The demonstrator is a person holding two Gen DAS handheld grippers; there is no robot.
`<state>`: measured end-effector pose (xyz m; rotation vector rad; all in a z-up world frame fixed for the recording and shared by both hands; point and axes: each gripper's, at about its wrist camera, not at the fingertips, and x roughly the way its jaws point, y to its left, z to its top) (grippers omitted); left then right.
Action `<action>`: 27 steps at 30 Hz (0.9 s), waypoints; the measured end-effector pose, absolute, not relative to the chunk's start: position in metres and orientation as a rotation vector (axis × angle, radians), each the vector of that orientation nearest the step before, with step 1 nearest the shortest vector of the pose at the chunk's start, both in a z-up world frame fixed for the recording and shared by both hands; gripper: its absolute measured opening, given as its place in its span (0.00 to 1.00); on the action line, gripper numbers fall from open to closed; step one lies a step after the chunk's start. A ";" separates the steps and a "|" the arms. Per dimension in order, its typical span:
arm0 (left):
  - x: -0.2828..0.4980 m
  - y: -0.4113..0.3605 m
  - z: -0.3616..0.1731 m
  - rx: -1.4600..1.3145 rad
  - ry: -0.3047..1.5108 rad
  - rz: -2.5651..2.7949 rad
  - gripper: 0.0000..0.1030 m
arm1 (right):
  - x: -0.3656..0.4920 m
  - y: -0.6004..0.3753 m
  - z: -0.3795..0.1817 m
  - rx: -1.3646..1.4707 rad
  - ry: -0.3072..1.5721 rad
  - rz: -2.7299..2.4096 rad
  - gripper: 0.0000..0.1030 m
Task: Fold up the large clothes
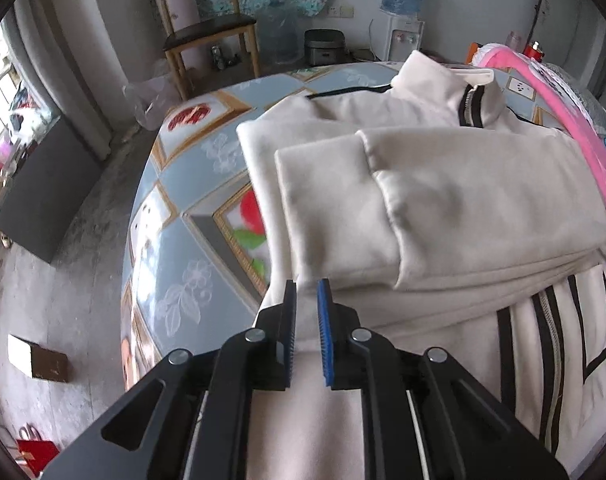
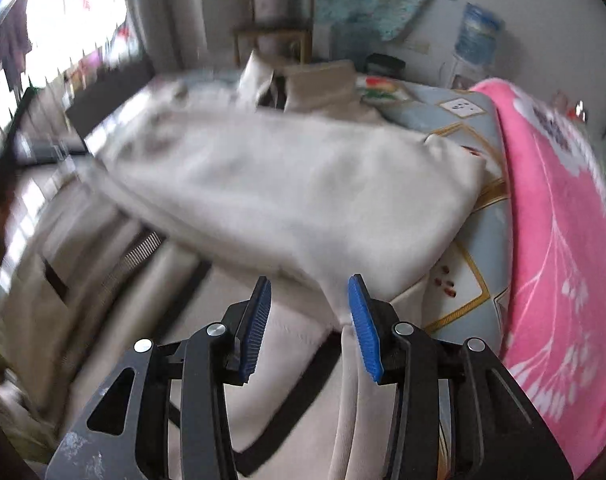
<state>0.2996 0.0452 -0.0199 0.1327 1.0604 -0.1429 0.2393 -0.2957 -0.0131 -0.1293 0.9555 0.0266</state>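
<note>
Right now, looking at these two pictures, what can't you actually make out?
- Right wrist view: the cream zip-up jacket and the room behind are smeared by motion blur; fabric folds are unreadable.
- Left wrist view: the black left fingers cover the jacket hem beneath.
- Left wrist view: the pink floral blanket is cut off at the right edge.
- Both views: the person holding the tools is out of frame.
</note>
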 end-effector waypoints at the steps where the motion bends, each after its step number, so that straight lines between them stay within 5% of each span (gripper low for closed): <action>1: 0.299 0.049 -0.021 0.118 1.064 -0.141 0.10 | 0.242 -0.294 -0.017 -0.169 0.960 0.000 0.05; 12: 0.297 0.066 0.001 0.014 1.017 -0.153 0.10 | 0.237 -0.312 -0.032 -0.036 1.024 0.040 0.06; 14: 0.302 0.058 0.005 0.012 1.008 -0.174 0.10 | 0.234 -0.317 -0.023 0.014 1.008 0.066 0.16; 16: 0.309 0.049 0.007 0.010 1.008 -0.191 0.10 | 0.225 -0.321 -0.007 0.067 0.963 0.112 0.41; 17: 0.314 0.043 0.007 0.007 1.012 -0.204 0.10 | 0.222 -0.324 -0.001 0.087 0.939 0.130 0.42; 23: 0.343 0.003 -0.004 0.040 1.041 -0.260 0.18 | 0.243 -0.365 0.025 0.285 0.849 0.111 0.39; 27: 0.353 -0.010 -0.028 0.120 1.098 -0.190 0.18 | 0.294 -0.353 0.008 0.155 0.949 0.210 0.30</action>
